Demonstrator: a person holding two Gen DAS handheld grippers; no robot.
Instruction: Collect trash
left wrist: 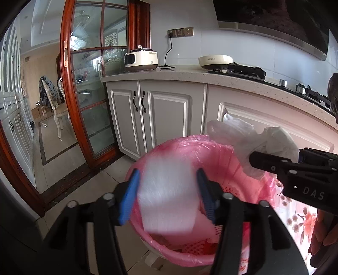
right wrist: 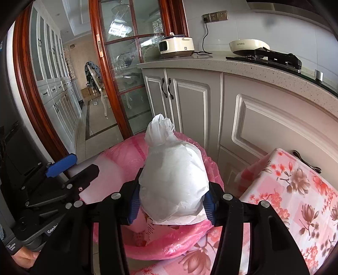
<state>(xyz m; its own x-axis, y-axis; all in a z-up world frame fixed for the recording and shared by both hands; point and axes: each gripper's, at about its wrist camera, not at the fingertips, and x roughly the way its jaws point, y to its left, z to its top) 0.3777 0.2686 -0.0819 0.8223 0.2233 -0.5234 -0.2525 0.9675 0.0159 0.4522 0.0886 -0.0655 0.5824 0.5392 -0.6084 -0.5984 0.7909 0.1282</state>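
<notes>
Kitchen floor, pink-lined bin (left wrist: 169,251) frame center; left gripper (left wrist: 168,196) open w/ blurry white sheet (left wrist: 169,196) between, right gripper (right wrist: 172,203) pinching tied white bag (right wrist: 173,182).

We see the bin (right wrist: 169,249) on the floor before the cabinets (right wrist: 190,101), the cooker (right wrist: 176,45) on the counter (right wrist: 232,65) behind.

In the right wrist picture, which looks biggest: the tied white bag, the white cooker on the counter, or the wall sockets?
As they look in that view:
1. Tied white bag, biggest, though it is nearest the camera.
2. White cooker.
3. Wall sockets, smallest; they are farthest away.
</notes>
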